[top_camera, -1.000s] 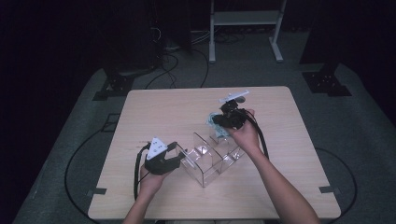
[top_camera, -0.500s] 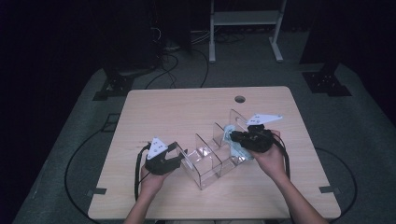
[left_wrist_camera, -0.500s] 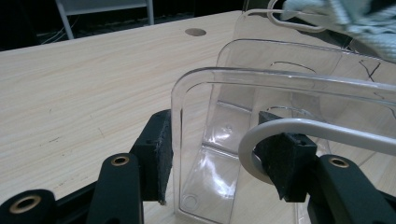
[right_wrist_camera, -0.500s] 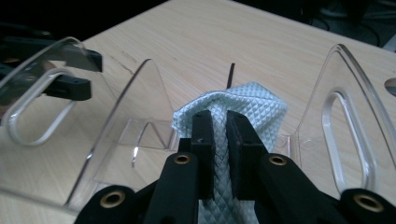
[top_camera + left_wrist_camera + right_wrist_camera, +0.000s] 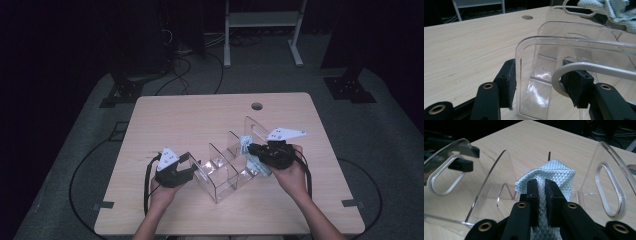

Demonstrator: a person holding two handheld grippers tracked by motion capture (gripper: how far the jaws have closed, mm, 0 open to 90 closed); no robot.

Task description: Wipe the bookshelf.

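A clear acrylic rack (image 5: 225, 170) with upright dividers stands on the wooden table (image 5: 200, 115). My left gripper (image 5: 191, 165) is at the rack's left end. In the left gripper view its jaws stand open (image 5: 539, 77) on either side of the clear end wall (image 5: 549, 42), which has a handle cut-out. My right gripper (image 5: 251, 150) is at the rack's right end, shut on a pale blue waffle-textured cloth (image 5: 245, 144). In the right gripper view the cloth (image 5: 556, 170) bulges past the closed jaws (image 5: 541, 182) and hangs between two dividers (image 5: 499, 170). The cloth (image 5: 616, 12) also peeks in at the top right of the left gripper view.
A round cable hole (image 5: 257, 106) sits near the table's far edge. Bare tabletop lies to the left and behind the rack. On the grey floor beyond are cables (image 5: 185, 65), a white stand (image 5: 260, 20) and black tripod feet (image 5: 350, 87).
My right gripper carried the cloth from above the rack's far side rightward and nearer, down to the rack's right end. The left gripper stayed put.
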